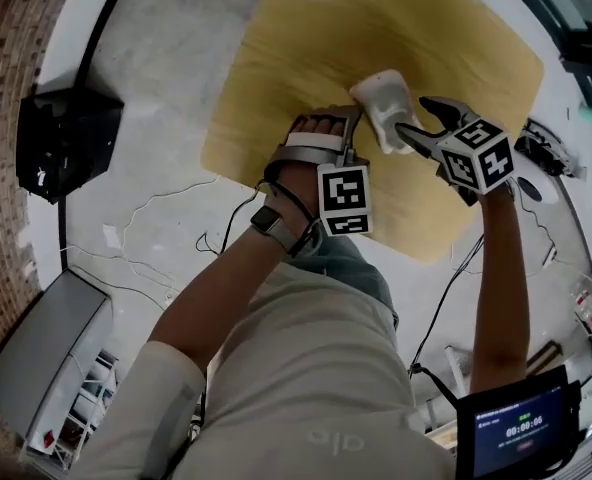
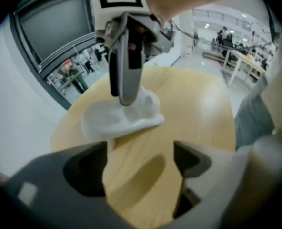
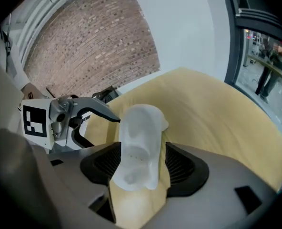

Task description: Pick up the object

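The round wooden table (image 1: pixel 306 58) carries the white moulded object (image 3: pixel 141 132) towards its near right part, lying flat on the top. It looks like a smooth, thin, hollow shell, so it is probably light and stiff but slippery, and best taken across its two long sides near the middle. The right gripper (image 3: pixel 140 168) stands open with the object between its jaws, not yet clamped, while the left gripper (image 2: pixel 140 166), just left of the object, is open over bare wood.
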